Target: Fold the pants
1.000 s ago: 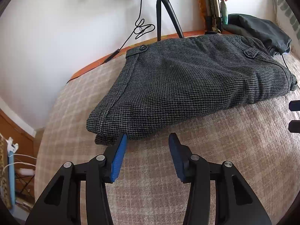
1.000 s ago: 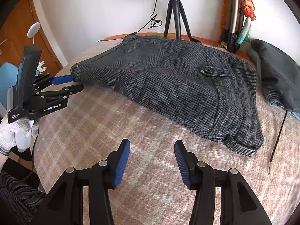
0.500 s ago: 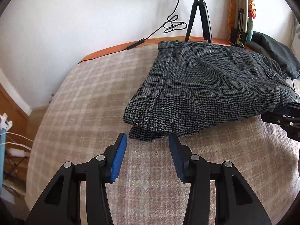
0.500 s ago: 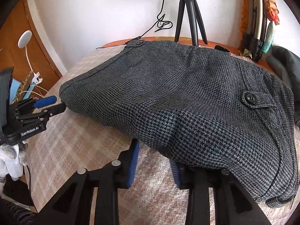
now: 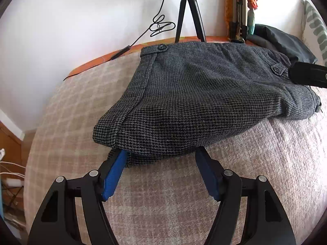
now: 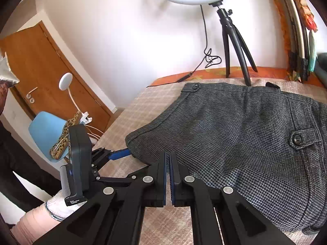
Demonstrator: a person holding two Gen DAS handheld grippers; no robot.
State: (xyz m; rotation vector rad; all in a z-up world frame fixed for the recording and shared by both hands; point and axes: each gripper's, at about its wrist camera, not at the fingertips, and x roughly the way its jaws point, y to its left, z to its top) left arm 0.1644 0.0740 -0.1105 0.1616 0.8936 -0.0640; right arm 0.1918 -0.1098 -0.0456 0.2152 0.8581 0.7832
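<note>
My grey houndstooth wool pants (image 5: pixel 204 98), already doubled, lie on the plaid-covered bed (image 5: pixel 265 173). This thick, floppy cloth needs pinching at edges. My right gripper (image 6: pixel 168 159) clamps the near edge; my left gripper (image 5: pixel 161 155), spread wide, straddles the corner at 12 o'clock.
</note>
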